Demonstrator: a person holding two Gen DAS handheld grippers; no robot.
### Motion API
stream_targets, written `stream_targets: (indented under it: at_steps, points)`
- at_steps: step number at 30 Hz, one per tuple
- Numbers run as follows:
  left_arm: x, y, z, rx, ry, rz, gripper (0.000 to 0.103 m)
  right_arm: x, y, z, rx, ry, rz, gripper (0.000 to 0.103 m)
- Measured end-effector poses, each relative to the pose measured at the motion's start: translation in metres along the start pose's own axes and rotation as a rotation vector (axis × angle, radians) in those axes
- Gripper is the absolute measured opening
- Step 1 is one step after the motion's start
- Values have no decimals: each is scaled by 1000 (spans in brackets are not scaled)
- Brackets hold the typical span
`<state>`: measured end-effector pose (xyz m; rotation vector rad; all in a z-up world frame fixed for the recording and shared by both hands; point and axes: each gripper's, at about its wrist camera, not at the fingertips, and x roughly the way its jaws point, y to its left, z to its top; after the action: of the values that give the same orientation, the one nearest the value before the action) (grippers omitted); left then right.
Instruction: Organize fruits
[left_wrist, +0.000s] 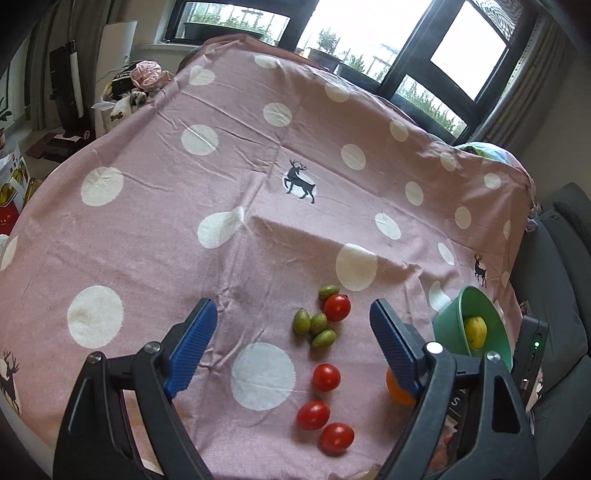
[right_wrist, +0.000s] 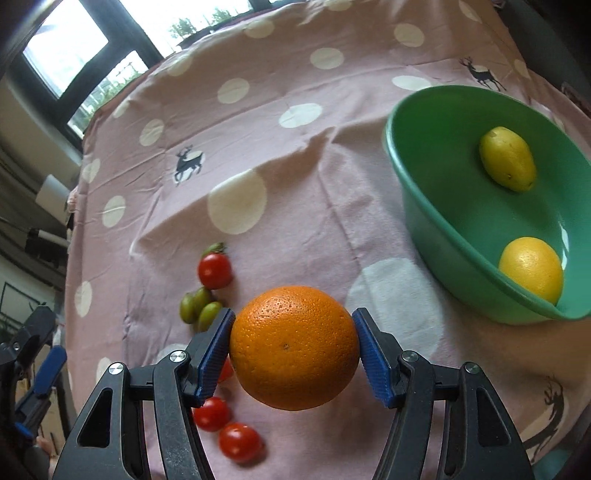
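Pink cotton tablecloth (left_wrist: 155, 206), white polka dots and deer motifs, creased; it covers the whole work surface and carries all loose fruit.

Left gripper (left_wrist: 293, 328): blue ribbed pads spread wide, released, holding nothing. It hangs above the cloth over the small fruit, seemingly idle or waiting its turn.

Green olive-like fruits (left_wrist: 314, 325): four, in a loose cluster mid-cloth, three touching, one set just beyond beside a tomato. Probably grouped by kind, not yet moved.

Cherry tomatoes (left_wrist: 326, 376): four red ones seen from the left wrist; one next to the green cluster, three in a string nearer the camera. All lie on the cloth, outside the bowl.

Orange (right_wrist: 293, 347): large, pebbled skin. Right gripper (right_wrist: 293, 345) is clenched on it, a pad pressed to each side at the widest girth, the likeliest hold against slipping. The fruit appears raised off the cloth, near the bowl but short of its rim.

Green plastic bowl (right_wrist: 417, 177): right of the orange, standing on the cloth, apparently the collecting vessel. Contents: yellow-green oval fruit (right_wrist: 508, 158) toward the far side, round yellow citrus (right_wrist: 532, 267) against the near wall, apart from each other. Room remains between them for the orange, judged the next item in.
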<state>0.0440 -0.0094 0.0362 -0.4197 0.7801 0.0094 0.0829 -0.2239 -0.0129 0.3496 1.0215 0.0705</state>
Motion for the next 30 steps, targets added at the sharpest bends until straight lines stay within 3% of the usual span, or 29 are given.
stream_targets:
  at_steps: [18,24,30]
  points:
    - [25,-22,-12,71,76,3,85,15,-16,1,28,32,-57,67]
    - [26,-23,-12,72,79,2,85,-5,-15,4,21,-67,-64,75]
    - [27,-25,-13,77,84,-4,85,-24,-34,8,110,-120,39,75]
